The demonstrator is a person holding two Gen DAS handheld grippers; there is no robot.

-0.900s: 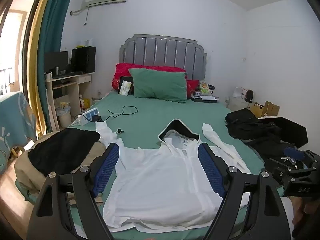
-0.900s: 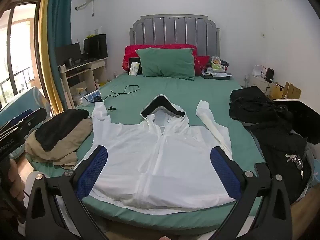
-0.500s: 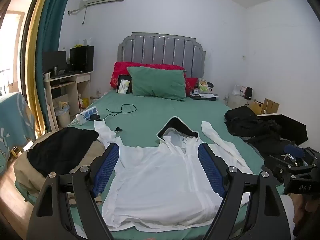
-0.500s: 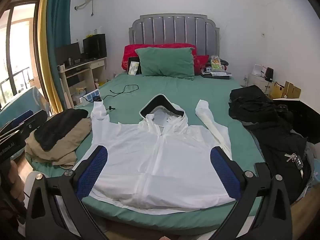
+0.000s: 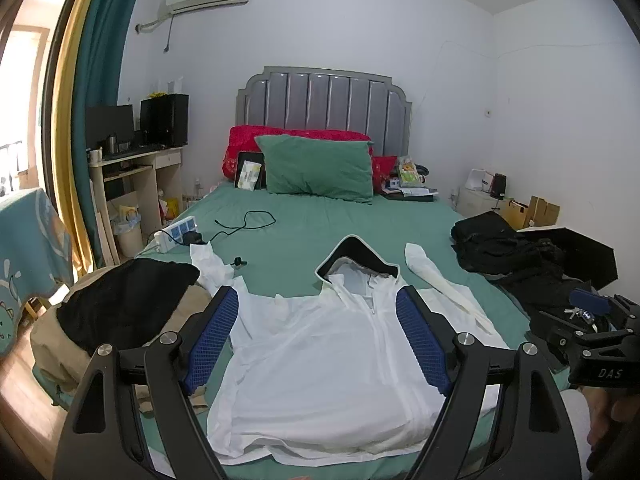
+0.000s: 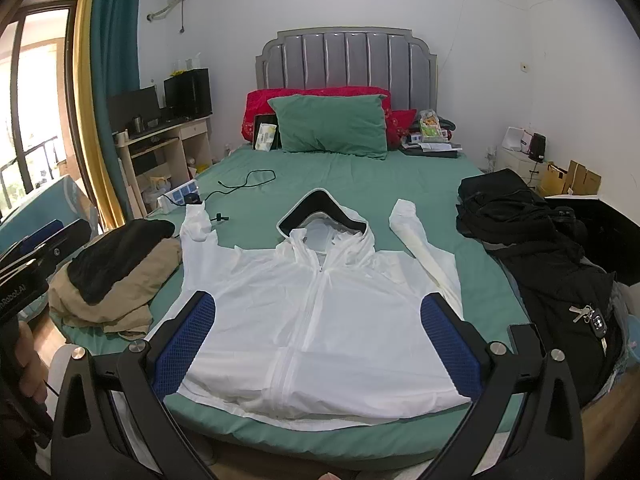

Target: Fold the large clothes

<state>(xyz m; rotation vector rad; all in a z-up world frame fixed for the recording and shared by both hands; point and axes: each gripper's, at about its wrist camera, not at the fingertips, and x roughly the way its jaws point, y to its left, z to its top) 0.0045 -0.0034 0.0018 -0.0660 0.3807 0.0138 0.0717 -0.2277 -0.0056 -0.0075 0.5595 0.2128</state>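
Note:
A white hooded zip jacket [image 6: 320, 312] [image 5: 320, 364] lies flat, front up, on the near half of the green bed [image 6: 344, 184]. Its hood points toward the headboard and both sleeves angle upward. My left gripper [image 5: 318, 300] hovers above the jacket's chest, open, nothing between its blue pads [image 5: 212, 344]. My right gripper [image 6: 316, 304] hangs over the jacket's lower half near the foot of the bed, also open and empty. Each gripper shows at the other view's edge, held in a hand.
A pile of black and tan clothes [image 6: 108, 276] sits at the bed's left corner. Black garments and keys [image 6: 536, 240] cover the right side. A power strip with cable [image 5: 180, 232], pillows [image 5: 316, 168] and a desk [image 5: 132, 184] lie farther back.
Both views have shifted only slightly; the left gripper has drifted a little relative to the jacket. The jacket has not moved and both grippers stay open.

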